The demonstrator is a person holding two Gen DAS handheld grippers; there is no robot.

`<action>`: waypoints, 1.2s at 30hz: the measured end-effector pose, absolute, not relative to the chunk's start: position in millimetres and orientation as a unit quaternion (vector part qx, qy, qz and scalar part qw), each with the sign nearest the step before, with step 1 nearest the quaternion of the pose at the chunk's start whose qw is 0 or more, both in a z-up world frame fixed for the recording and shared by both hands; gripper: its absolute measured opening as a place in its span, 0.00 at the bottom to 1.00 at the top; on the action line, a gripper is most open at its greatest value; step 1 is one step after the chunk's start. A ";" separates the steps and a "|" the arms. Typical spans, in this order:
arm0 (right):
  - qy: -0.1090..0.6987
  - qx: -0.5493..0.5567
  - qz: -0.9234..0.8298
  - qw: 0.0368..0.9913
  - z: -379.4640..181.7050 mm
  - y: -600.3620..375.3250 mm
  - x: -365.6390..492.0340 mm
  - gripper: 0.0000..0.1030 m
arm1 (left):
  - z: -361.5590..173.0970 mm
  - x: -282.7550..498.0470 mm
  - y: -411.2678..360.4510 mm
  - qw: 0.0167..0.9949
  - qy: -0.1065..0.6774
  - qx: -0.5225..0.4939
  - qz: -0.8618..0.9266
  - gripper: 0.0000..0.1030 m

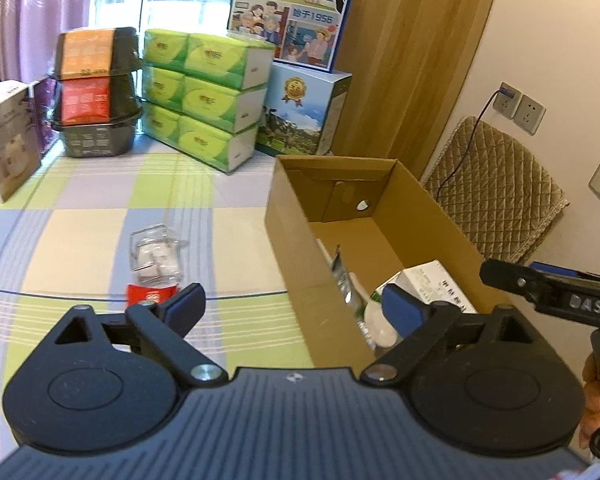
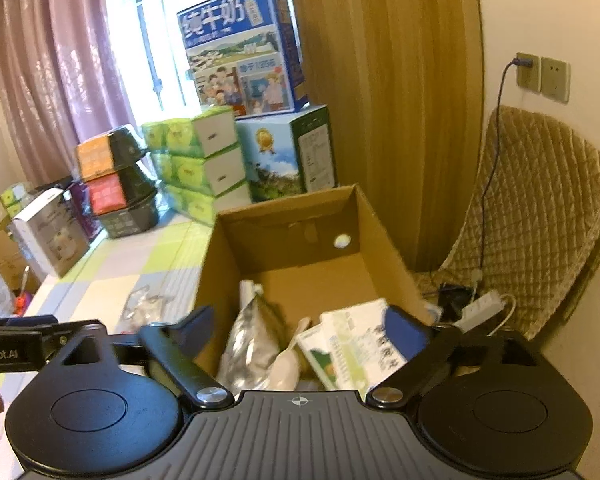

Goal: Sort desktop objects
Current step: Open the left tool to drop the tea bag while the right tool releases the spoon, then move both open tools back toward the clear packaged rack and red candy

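Cardboard box (image 2: 364,216) holds a foil pouch (image 2: 248,344) and white carton (image 2: 356,344); both grippers' jaws gape empty.

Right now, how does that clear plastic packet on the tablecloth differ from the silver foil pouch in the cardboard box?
The clear plastic packet lies flat on the checked tablecloth, outside the cardboard box; the silver foil pouch stands tilted inside the box, leaning among other items. The packet is see-through, showing white contents; the pouch is opaque and shiny. The pouch looks crumpled. Both are soft, flexible packaging, and neither gripper holds them.
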State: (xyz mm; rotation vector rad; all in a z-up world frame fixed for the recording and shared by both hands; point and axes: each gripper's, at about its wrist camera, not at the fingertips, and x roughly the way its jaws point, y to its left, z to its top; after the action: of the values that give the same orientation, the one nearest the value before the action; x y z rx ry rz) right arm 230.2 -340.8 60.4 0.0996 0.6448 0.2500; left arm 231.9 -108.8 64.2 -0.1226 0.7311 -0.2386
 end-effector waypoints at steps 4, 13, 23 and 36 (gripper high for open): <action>0.313 0.045 0.134 0.939 62.9 -327.9 210.8 0.98 | 66.2 215.7 -97.2 0.927 0.356 -0.053 -0.108 0.97; 0.315 0.032 0.163 0.934 66.7 -293.2 181.7 0.98 | 62.5 185.7 -62.7 0.932 0.355 -0.035 -0.067 0.98; 0.324 0.023 0.186 0.927 61.5 -258.3 165.3 0.98 | 59.6 159.3 -8.6 0.941 0.337 -0.035 -0.023 0.98; 0.324 0.016 0.229 0.918 42.8 -196.6 162.5 0.98 | 44.0 156.9 52.8 0.937 0.350 -0.016 0.019 0.98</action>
State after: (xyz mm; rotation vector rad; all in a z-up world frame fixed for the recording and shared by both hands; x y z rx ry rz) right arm 162.5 -196.6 42.8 0.0339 0.6656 0.4707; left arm 156.9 52.8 44.0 -0.0326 0.7145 0.0392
